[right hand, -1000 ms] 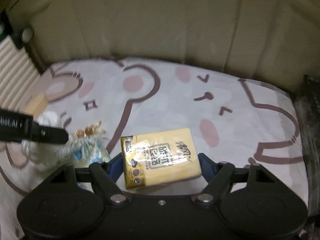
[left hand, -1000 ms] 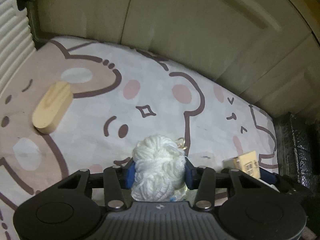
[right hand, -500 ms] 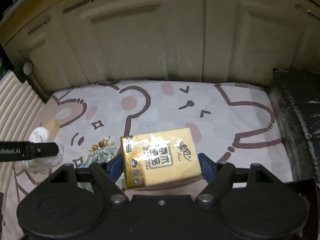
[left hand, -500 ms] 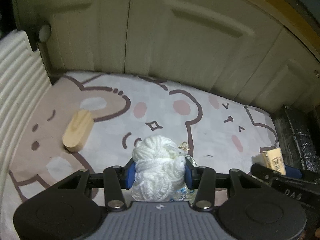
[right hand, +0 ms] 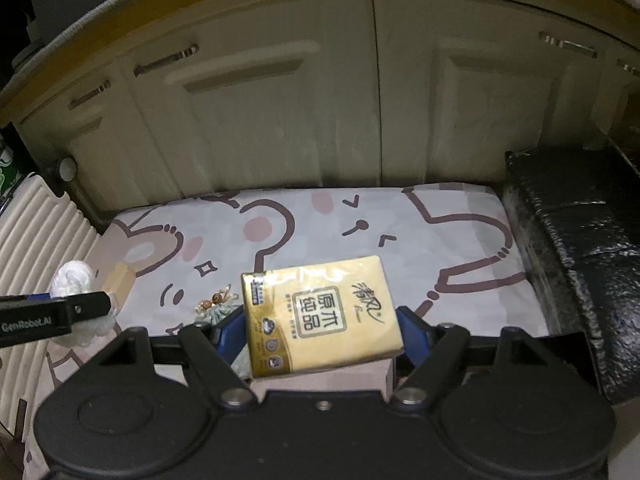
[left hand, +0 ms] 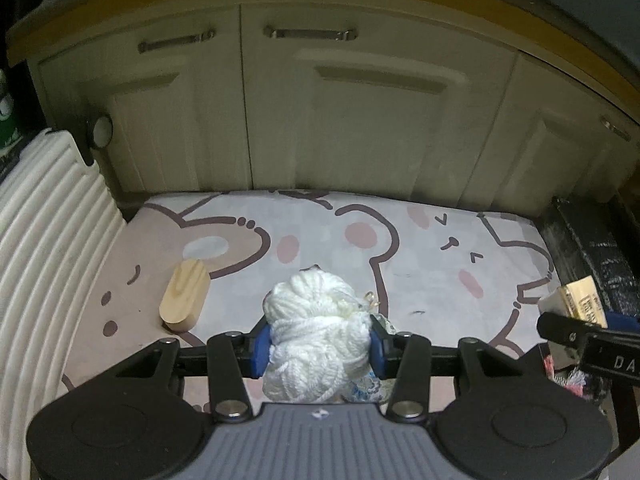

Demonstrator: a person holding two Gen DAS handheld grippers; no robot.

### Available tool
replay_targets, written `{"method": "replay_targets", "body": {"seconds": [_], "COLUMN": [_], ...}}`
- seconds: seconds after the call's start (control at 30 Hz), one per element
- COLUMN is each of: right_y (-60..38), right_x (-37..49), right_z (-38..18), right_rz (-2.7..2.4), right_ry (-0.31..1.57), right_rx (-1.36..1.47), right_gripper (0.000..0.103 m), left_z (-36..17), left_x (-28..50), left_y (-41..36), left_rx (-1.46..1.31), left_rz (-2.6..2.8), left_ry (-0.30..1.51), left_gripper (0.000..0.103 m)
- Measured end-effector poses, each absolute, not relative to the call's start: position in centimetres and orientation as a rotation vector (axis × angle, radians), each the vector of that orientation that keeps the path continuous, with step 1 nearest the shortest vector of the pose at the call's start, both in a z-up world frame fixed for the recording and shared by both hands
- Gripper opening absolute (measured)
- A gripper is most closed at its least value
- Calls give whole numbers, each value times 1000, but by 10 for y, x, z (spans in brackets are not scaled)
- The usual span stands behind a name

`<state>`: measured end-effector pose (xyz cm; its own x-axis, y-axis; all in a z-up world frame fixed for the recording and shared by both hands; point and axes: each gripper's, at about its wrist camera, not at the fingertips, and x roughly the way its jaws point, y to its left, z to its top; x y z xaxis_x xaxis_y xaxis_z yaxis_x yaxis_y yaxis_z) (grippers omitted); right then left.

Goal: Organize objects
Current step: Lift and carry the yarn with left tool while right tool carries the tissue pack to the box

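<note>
My left gripper [left hand: 318, 346] is shut on a white ball of yarn [left hand: 316, 332] and holds it above the cartoon-bear mat [left hand: 420, 256]. My right gripper [right hand: 320, 332] is shut on a yellow tissue pack [right hand: 320, 312], also held above the mat [right hand: 460, 248]. A small blue-patterned drawstring pouch [right hand: 214, 306] lies on the mat below, partly hidden behind the yarn in the left wrist view [left hand: 370, 384]. A light wooden block [left hand: 184, 294] lies on the mat to the left. The left gripper with the yarn [right hand: 78, 286] shows at the left of the right wrist view.
Cream cabinet doors [left hand: 360, 120] with metal handles stand behind the mat. A white ribbed object [left hand: 44, 240] borders the mat on the left. A dark foil-like surface [right hand: 572, 240] lies along the right. Some pink stuff [left hand: 574, 378] lies at the lower right.
Both grippers have lifted up and back from the mat, each still holding its object. The cabinets now fill more of both views and the mat looks farther away.
</note>
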<state>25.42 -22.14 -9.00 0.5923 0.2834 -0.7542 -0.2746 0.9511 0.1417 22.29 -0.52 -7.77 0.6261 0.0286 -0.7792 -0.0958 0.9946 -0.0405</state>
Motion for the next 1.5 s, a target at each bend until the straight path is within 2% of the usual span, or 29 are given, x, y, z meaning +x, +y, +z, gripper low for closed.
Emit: {"method": "replay_targets", "body": {"seconds": [0.77, 1.5], "right_y": [-253, -332], "right_x": [198, 193], "right_z": [-50, -55], "right_rz": [321, 208], "right_ry": [810, 839], "right_rx": [54, 101], "right_gripper": [78, 78], "left_z": [-46, -50], "left_x": [175, 179], "left_y": [-31, -100], "left_rx": [-47, -32], "left_rz": [14, -135], "left_ry": [804, 817], "left_gripper": [48, 48]}}
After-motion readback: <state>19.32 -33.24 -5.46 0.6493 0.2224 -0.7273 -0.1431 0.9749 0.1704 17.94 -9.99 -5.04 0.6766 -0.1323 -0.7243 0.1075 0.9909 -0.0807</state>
